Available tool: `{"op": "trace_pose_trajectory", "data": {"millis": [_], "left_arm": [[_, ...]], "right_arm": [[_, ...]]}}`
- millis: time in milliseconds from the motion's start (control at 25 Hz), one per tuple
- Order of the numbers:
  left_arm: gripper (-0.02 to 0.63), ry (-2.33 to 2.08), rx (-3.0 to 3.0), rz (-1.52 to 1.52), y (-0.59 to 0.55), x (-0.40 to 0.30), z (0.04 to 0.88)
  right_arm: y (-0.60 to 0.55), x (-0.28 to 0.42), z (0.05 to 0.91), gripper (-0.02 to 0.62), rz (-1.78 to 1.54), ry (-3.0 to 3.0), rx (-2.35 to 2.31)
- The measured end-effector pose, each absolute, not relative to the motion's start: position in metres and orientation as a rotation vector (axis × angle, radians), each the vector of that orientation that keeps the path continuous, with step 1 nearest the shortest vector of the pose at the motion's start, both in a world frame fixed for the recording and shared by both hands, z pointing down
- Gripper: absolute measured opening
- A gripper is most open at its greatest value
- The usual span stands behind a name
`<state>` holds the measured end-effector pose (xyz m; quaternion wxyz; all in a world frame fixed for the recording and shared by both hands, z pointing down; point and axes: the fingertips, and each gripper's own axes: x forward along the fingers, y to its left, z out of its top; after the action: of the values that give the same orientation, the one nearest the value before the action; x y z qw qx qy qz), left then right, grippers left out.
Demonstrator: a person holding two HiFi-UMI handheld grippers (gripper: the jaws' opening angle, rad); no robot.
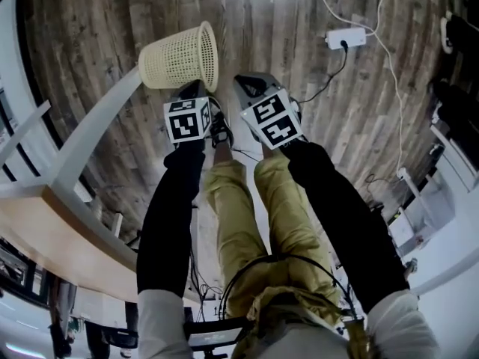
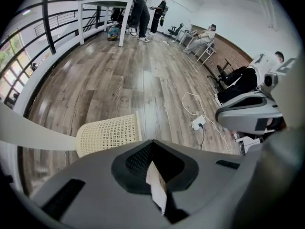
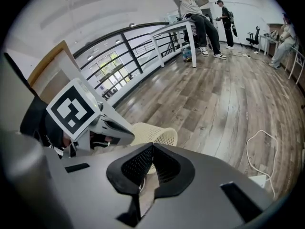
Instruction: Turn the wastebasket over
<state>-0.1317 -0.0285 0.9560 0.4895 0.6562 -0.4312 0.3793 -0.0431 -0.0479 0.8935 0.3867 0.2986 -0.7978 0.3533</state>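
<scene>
Wastebasket (image 1: 179, 60) lay on its side on the wood-plank surface (image 1: 299, 111), with its open mouth turned to my right and its base near a white table leg (image 1: 97, 126). My left hand-held gripper (image 1: 193, 92) hovered just beside the rim and my right hand-held gripper (image 1: 247, 87) hung a little further off. Both had their jaws pressed together on nothing. I judged they were lined up on the rim for a grab, so the jaws would need to part first.
</scene>
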Motion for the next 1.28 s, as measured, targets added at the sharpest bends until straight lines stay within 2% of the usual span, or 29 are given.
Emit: {"op": "trace_pose_trajectory", "data": {"millis": [200,480,720,960,1080,1280], "left_arm": [[0.005,-1.060,1.522,0.968,-0.037,-0.138,1.004],[0.087,-1.033,1.487,1.031,-0.041,-0.131,1.046],[0.087,-1.038,1.476,1.085,-0.042,-0.127,1.065],[0.058,-1.050,1.474,1.105,-0.047,-0.130,1.065],[0.028,-1.050,1.456,1.070,-0.052,-0.128,1.058],[0.025,-0.984,1.524,0.974,-0.056,-0.107,1.026]], "right_arm": [[-0.049,-0.040,0.926,0.021,0.917,-2.019,0.741],[-0.047,-0.034,0.951,0.021,0.949,-2.009,0.736],[-0.046,-0.025,0.961,0.021,0.967,-2.002,0.744],[-0.046,-0.014,0.960,0.021,0.970,-1.992,0.757],[-0.050,-0.010,0.957,0.021,0.967,-1.994,0.771],[-0.052,0.000,0.942,0.021,0.969,-1.989,0.799]]}}
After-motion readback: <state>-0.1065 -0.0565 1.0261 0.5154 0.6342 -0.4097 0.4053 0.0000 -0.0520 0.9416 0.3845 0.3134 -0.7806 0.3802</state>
